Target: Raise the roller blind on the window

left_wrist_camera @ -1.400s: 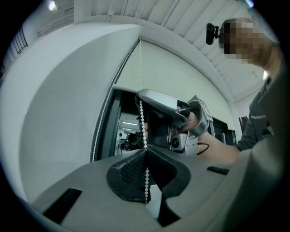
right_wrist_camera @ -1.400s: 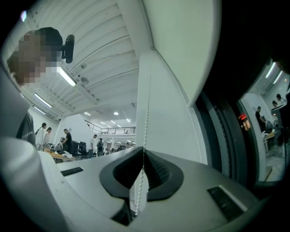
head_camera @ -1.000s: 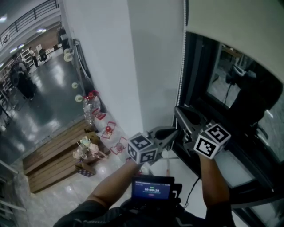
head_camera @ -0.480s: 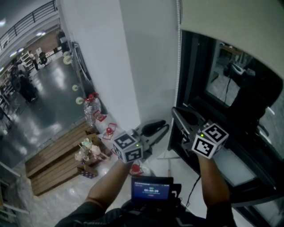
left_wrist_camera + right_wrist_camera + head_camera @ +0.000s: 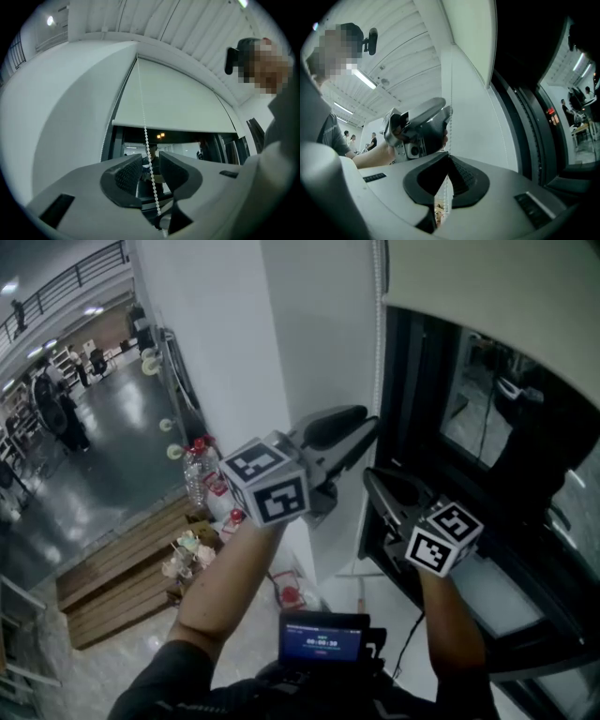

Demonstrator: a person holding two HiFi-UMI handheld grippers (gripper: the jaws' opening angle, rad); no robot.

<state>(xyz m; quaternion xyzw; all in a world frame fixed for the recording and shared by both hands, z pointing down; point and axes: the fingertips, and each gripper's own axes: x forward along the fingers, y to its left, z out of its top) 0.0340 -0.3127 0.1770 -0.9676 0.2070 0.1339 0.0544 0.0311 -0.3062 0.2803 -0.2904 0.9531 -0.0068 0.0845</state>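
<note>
In the head view, the roller blind (image 5: 487,287) hangs part-lowered at upper right. Its bead chain (image 5: 378,315) drops towards the right gripper (image 5: 370,474), with the left gripper (image 5: 367,425) above. We cannot judge what the clear bottle (image 5: 192,474) at lower left holds.

In the left gripper view, the jaws stand apart around the chain; closing askew could miss it.

In the right gripper view, the jaws pinch the chain; a tug might slip beads.
</note>
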